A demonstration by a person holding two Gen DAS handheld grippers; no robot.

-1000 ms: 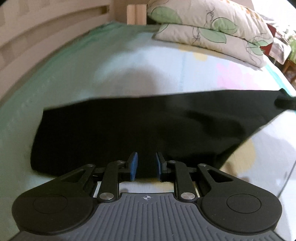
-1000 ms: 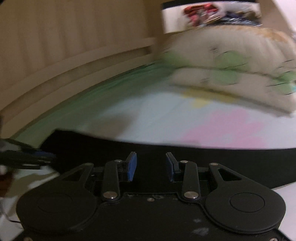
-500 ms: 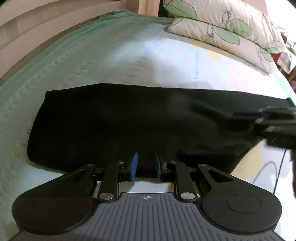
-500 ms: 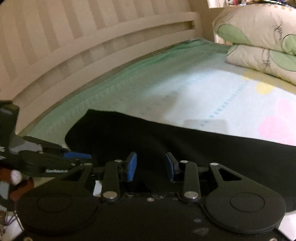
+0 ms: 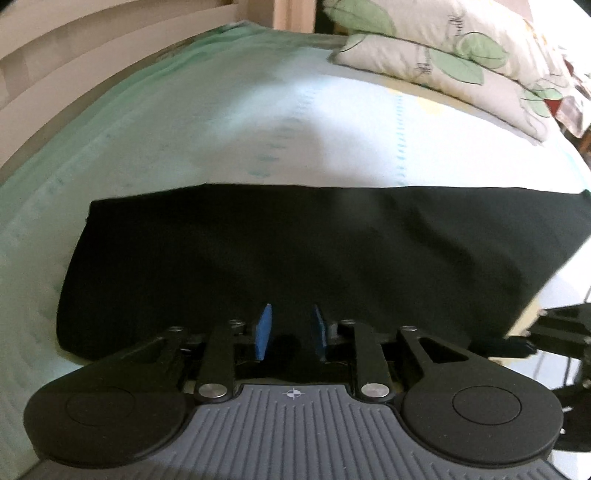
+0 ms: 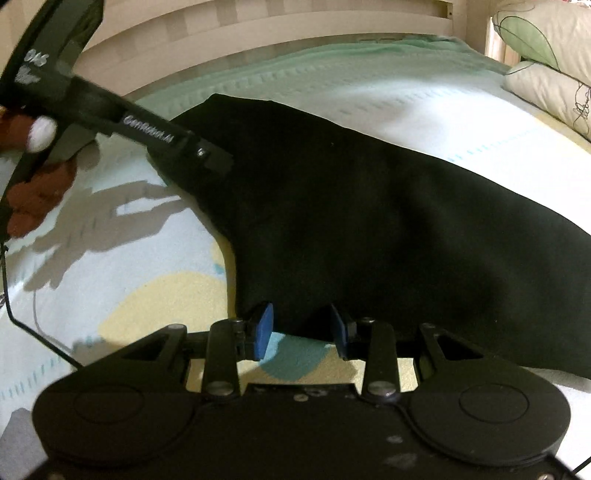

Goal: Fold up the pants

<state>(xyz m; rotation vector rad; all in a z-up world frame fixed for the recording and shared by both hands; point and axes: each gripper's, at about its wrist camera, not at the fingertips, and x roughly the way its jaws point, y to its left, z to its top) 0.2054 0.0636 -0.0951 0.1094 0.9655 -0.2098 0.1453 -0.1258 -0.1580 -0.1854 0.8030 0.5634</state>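
Black pants (image 5: 295, 251) lie flat across the bed, folded into one long dark band. My left gripper (image 5: 291, 325) sits at their near edge. Its jaws are opening, and black cloth still fills the gap between the blue pads. In the right wrist view the left gripper (image 6: 218, 158) reaches in from the upper left, its tip on the pants (image 6: 369, 221). My right gripper (image 6: 301, 325) is shut on a bunched bit of the near edge, with bedsheet showing below the pads. The left wrist view shows that right gripper (image 5: 517, 345) at the pants' lower right corner.
The mint and white patterned bedsheet (image 5: 258, 129) spreads beyond the pants. Leaf-print pillows (image 5: 443, 48) are stacked at the far right. A slatted wooden bed frame (image 6: 295, 22) runs along the far side. A hand (image 6: 33, 184) and a thin cable (image 6: 22, 317) are at the left.
The pants have come down and now lie flat on the sheet. My right gripper swung down to their near edge. The left pads stand slightly wider apart.
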